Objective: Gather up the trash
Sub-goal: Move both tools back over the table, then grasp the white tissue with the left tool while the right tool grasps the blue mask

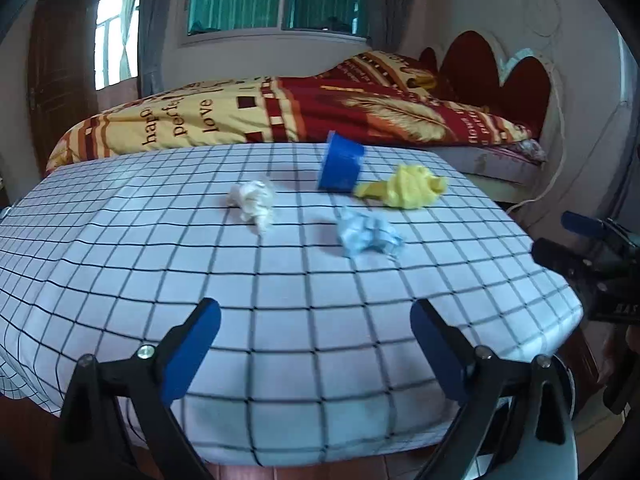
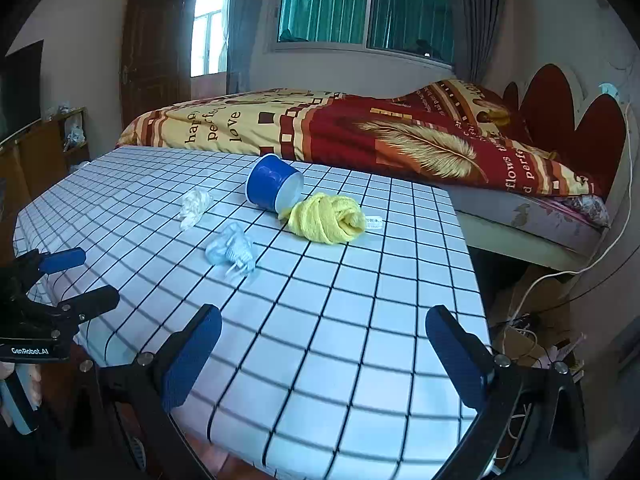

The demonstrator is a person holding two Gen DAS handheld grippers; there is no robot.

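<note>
On the checked tablecloth (image 1: 280,288), seen from the left wrist, lie a crumpled white tissue (image 1: 253,200), a crumpled pale-blue paper wad (image 1: 368,234) and a yellow knitted cloth (image 1: 404,188) beside a tipped blue plastic cup (image 1: 340,164); the left gripper (image 1: 316,344) hangs spread and empty, well short of them

From the right wrist, the right gripper (image 2: 324,354) is likewise spread and empty; a careless reach could knock the cup rolling, or snag the cloth

We see soft daylight from the windows (image 2: 366,10) behind the bed. Shadows on the bench (image 1: 120,240) are weak. The left view is slightly blurred; both pictures bend and darken at the edges.
</note>
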